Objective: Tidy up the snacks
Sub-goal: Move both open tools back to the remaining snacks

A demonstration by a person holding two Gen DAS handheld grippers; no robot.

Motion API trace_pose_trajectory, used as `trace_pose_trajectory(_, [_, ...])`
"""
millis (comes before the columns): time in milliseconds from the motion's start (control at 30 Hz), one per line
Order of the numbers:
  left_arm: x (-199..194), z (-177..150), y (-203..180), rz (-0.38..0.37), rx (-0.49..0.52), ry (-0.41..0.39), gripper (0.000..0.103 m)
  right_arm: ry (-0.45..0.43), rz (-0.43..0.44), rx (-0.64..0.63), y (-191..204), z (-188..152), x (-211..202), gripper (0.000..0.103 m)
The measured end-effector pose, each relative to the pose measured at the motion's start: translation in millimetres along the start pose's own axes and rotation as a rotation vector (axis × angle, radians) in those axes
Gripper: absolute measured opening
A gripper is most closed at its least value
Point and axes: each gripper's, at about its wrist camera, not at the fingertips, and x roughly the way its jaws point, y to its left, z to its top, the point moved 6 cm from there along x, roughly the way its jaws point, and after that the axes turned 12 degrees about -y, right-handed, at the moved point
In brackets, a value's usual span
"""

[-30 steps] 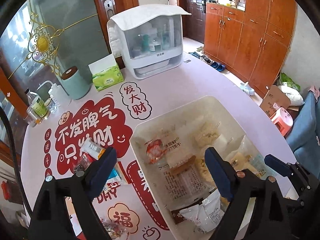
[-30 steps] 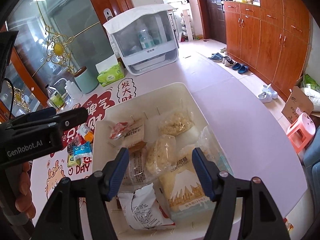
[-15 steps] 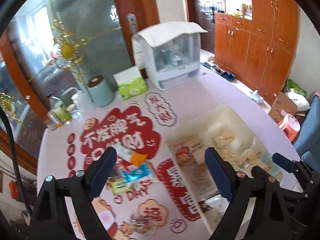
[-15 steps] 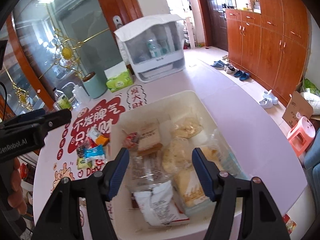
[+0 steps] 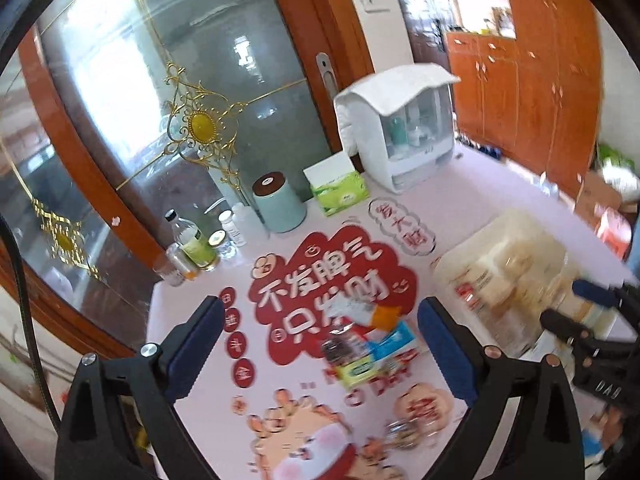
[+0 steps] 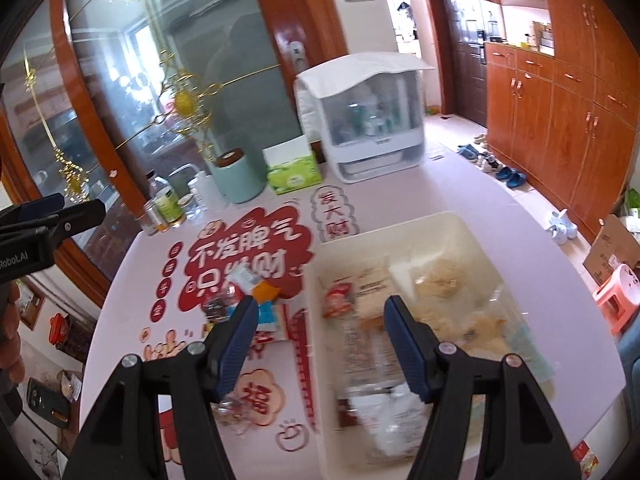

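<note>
A cream plastic bin [image 6: 460,220] holds several snack packs, among them a white bag [image 6: 384,420] near its front; it also shows blurred in the left wrist view [image 5: 520,216]. A small pile of loose snack packets [image 5: 368,344] lies on the pink table left of the bin, also in the right wrist view [image 6: 248,292]. My left gripper [image 5: 320,344] is open and empty above the table, over the pile. My right gripper [image 6: 318,344] is open and empty above the bin's left wall. More small wrapped snacks [image 5: 404,436] lie near the table's front.
At the back stand a white lidded organiser [image 5: 400,136], a green tissue box [image 5: 340,192], a mint canister [image 5: 280,208] and several bottles [image 5: 196,244]. A glass door is behind them. The table edge drops to the floor on the right, with a pink stool [image 6: 616,288].
Both grippers have pulled up and back and swung left. The left view now centres on the loose packets, away from the bin. Both stay open and empty.
</note>
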Motion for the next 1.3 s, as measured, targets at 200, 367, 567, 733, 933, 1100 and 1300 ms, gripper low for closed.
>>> trace_pose_trajectory(200, [30,-59,7,-0.132,0.148,0.073,0.097,0.076,0.068,-0.013,45,-29,19,0.066])
trace_pose_trajectory(367, [69,-111,0,-0.300,0.307,0.148,0.097,0.191,0.167,-0.017,72,-71,45,0.066])
trace_pose_trajectory(567, [129,-155,-13,-0.470,0.305,0.252,0.087,0.327,0.221,-0.112,96,-129,79,0.066])
trace_pose_trajectory(733, [176,-188,-33,-0.545,0.310,0.326,0.074,0.388,0.249,-0.179,108,-167,100,0.066])
trace_pose_trajectory(933, [200,-206,-55,-0.620,0.324,0.355,0.066,0.454,0.290,-0.264,125,-203,118,0.066])
trace_pose_trajectory(1100, [214,-206,-61,-0.640,0.305,0.356,0.066,0.451,0.242,-0.340,127,-221,126,0.055])
trace_pose_trajectory(1300, [219,-206,-70,-0.677,0.291,0.369,0.059,0.418,0.178,-0.221,100,-210,118,0.052])
